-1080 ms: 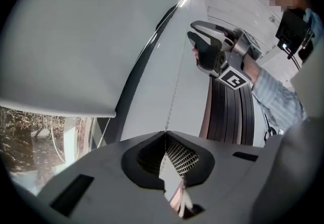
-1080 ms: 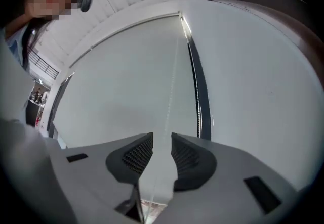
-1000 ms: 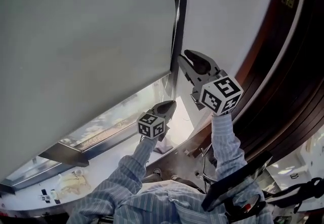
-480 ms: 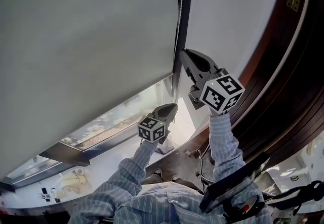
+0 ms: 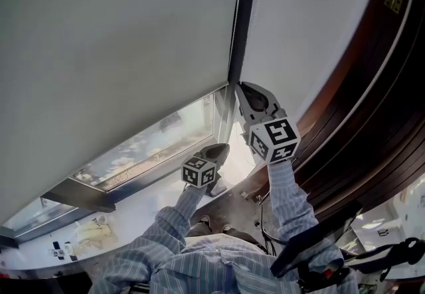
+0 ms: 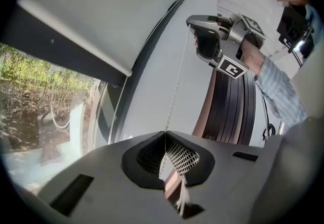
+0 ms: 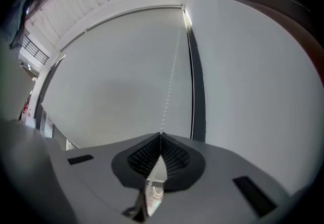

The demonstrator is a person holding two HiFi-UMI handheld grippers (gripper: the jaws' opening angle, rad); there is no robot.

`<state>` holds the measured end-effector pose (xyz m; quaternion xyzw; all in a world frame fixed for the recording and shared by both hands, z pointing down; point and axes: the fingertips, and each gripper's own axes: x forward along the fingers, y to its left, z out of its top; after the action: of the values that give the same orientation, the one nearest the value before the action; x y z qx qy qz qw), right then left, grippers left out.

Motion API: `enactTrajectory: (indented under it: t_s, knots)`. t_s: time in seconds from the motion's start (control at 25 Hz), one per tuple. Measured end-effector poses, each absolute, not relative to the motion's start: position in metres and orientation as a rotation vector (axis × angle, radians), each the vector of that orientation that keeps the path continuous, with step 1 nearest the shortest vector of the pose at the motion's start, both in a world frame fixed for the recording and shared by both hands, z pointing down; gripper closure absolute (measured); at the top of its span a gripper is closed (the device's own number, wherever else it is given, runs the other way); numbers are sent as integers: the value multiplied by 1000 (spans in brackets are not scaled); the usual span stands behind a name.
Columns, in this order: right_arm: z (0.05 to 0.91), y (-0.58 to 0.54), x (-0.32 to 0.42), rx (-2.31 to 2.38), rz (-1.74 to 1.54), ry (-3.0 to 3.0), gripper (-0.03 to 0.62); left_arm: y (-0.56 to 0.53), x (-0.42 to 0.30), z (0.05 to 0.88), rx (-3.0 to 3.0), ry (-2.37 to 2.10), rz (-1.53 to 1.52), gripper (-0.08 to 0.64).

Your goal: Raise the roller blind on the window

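Note:
The grey roller blind (image 5: 113, 54) covers most of the window, and its bottom bar (image 6: 66, 41) hangs above a strip of bare glass (image 5: 153, 147). A white bead chain (image 5: 233, 27) runs down beside the dark frame post (image 5: 244, 14). My right gripper (image 5: 240, 89) is shut on the chain at about the level of the blind's lower edge, and the chain (image 7: 171, 81) rises from its tips (image 7: 161, 134). Lower down, my left gripper (image 5: 222, 148) is shut on the same chain (image 6: 177, 81), which runs from its jaws (image 6: 164, 134) up to the right gripper (image 6: 192, 28).
A white wall panel (image 5: 299, 20) stands right of the frame post, then dark curved wooden panelling (image 5: 372, 107). The white sill (image 5: 133, 213) below holds small items at its left end (image 5: 86, 236). Trees and greenery (image 6: 30, 91) show through the glass.
The right gripper's jaws, open beside the chain a second ago, have closed on it. That gripper has come down a little, and the strip of glass under the blind looks slightly taller.

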<state>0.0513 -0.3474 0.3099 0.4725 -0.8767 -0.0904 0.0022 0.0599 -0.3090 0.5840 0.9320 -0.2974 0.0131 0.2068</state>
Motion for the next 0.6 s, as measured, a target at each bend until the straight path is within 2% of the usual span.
enactTrajectory:
  t_s: [0.44,0.52,0.6]
  knots:
    - [440,-338,49,1454,-40,-2588,586,-281,53,708,2406,-761,457,554]
    - [467,-338,56,1465,-9,-2541,586,-272,42,712,2433,-784,440,554]
    - [478,-339,62,1481,-2,-2523,586,-274,31,686,2508,-872,299,551]
